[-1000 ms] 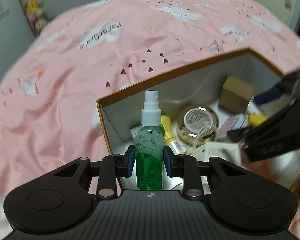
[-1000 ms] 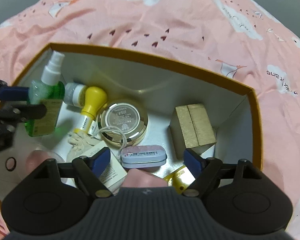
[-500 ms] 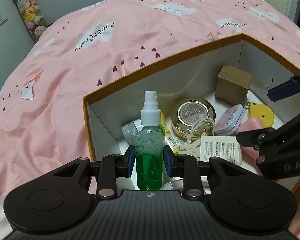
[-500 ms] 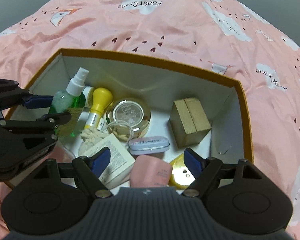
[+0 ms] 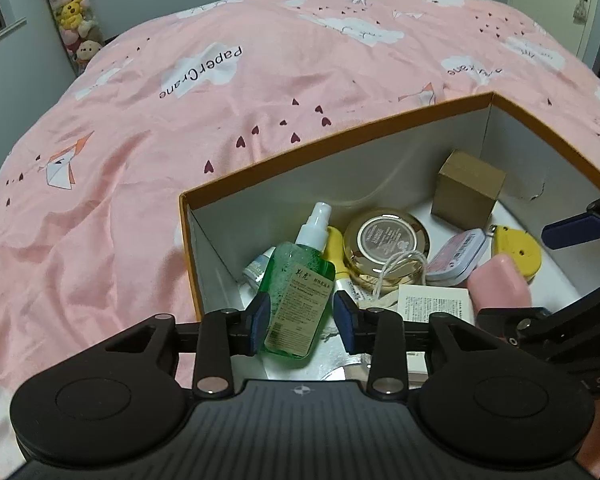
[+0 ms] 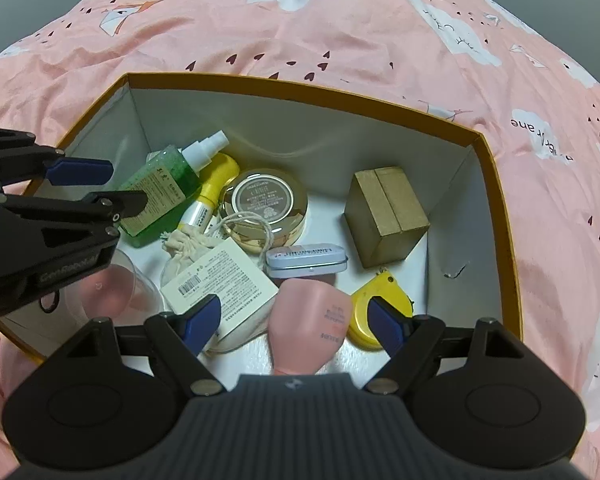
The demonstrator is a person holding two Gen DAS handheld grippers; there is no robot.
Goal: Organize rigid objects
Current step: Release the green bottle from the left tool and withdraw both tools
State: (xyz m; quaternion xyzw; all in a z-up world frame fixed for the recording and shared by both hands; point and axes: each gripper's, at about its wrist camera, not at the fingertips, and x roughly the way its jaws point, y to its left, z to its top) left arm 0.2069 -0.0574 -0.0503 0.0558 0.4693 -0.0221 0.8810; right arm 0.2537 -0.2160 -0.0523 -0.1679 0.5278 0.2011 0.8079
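1. Our left gripper point(image 5: 300, 320) is opening; the green spray bottle point(image 5: 300, 292) leans loose between its jaws, inside the box point(image 5: 332, 140).
2. It could tip onto the gold tin point(image 5: 386, 248) (nothing props it).
3. Our right gripper point(image 6: 296, 324) hangs wide open, empty.

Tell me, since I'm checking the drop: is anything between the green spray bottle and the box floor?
Yes. The green spray bottle, tilted between the opening jaws of the left gripper, leans on the yellow-capped tube and seems to cover a small white jar. The box floor beneath its base looks bare.
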